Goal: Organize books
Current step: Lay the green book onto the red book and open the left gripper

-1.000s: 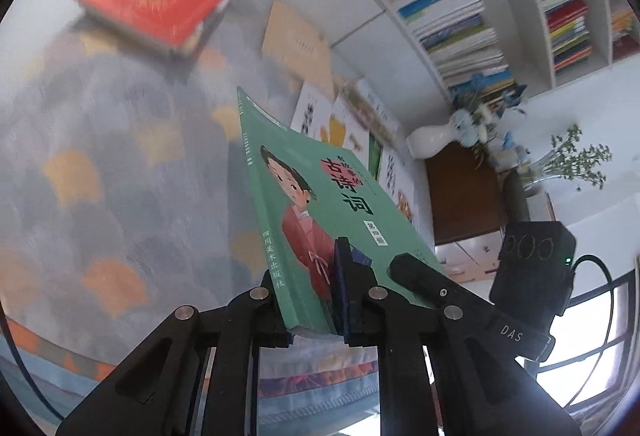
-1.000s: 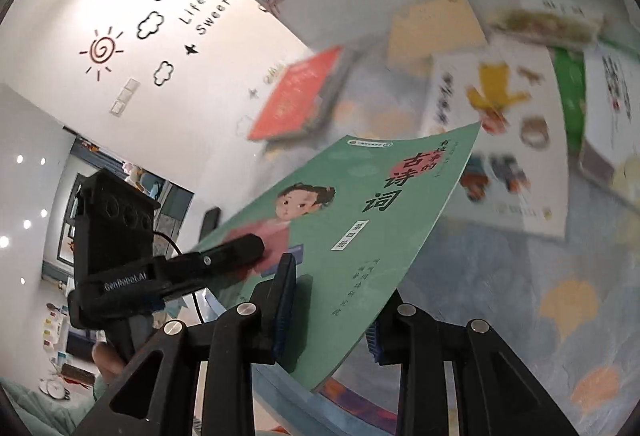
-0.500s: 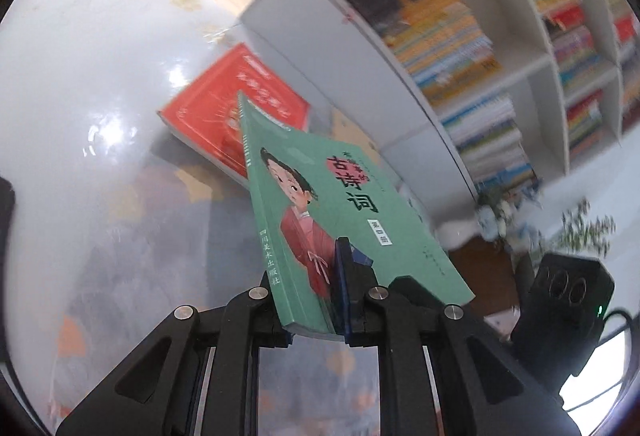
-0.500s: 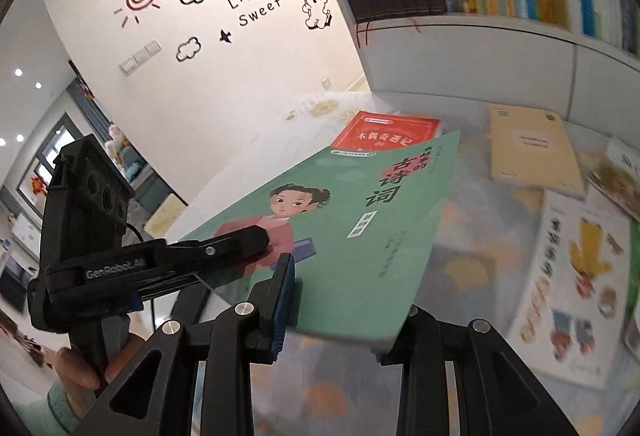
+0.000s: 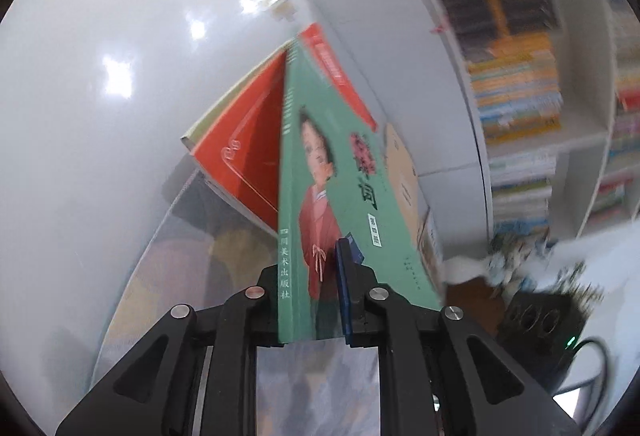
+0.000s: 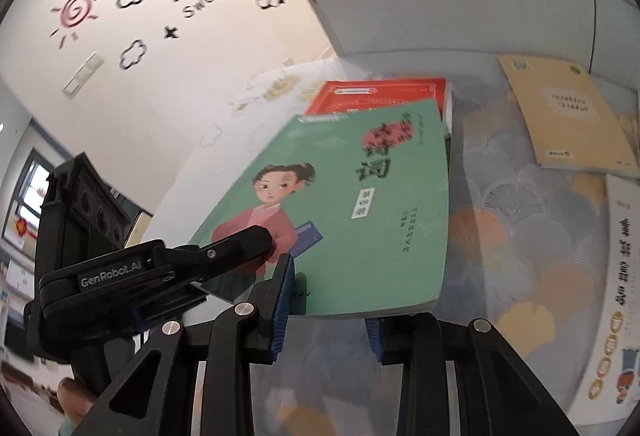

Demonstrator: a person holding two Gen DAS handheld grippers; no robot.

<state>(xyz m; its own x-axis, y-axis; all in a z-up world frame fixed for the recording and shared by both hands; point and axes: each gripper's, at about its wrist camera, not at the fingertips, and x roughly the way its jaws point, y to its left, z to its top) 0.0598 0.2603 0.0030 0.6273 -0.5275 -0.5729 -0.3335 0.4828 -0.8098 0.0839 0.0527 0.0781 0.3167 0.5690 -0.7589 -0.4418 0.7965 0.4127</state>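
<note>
Green book clamped between both jaws, left gripper and right gripper.

We find the held book above the mat, its far edge over the thick book that lies at the mat's far left corner. The left gripper clamps its near left edge; the right gripper sits at its near edge. A thin booklet lies right of the thick book, near the bookshelf behind the mat. Another book lies along the mat's right edge.
</note>
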